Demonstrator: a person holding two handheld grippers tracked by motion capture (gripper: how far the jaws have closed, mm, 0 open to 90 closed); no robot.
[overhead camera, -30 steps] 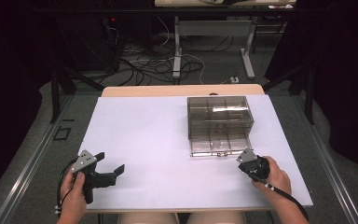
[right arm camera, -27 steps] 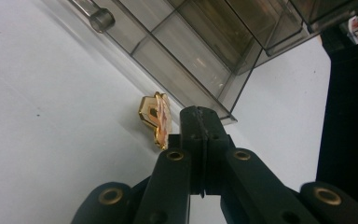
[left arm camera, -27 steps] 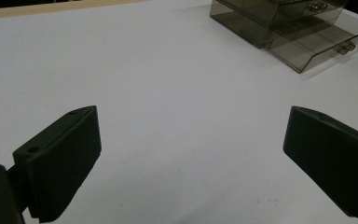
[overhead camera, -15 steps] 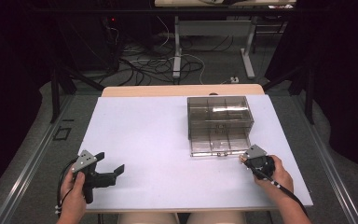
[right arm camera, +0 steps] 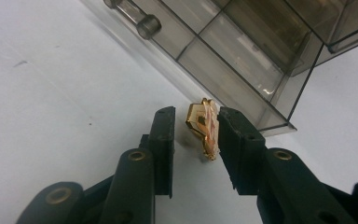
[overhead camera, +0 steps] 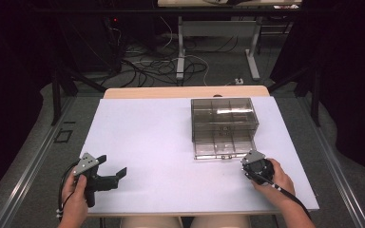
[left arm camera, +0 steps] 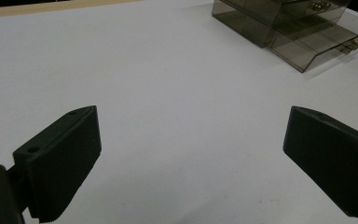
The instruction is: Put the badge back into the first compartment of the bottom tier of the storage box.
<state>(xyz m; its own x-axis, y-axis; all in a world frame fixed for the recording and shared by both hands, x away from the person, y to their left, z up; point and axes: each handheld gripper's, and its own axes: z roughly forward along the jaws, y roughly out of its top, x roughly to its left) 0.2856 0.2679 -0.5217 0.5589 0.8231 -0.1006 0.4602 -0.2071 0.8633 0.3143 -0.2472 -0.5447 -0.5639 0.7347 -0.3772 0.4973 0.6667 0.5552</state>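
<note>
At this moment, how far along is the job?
Done: the box's drawer stands pulled open. In hand: the right gripper brackets a gold piece on the table beside it, jaws not yet closed. Left: grip and, likely, drop it in. The left gripper waits open.

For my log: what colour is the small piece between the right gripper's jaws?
Gold, with a pinkish face; clearest in the right gripper view.

A white table (overhead camera: 171, 142) with a pale wooden strip along its far edge carries the things. A smoky clear plastic drawer box (overhead camera: 224, 127) stands on its right half, one drawer pulled out toward the person. A small gold ornament (right arm camera: 204, 127) lies on the tabletop just beside the drawer's front corner.
</note>
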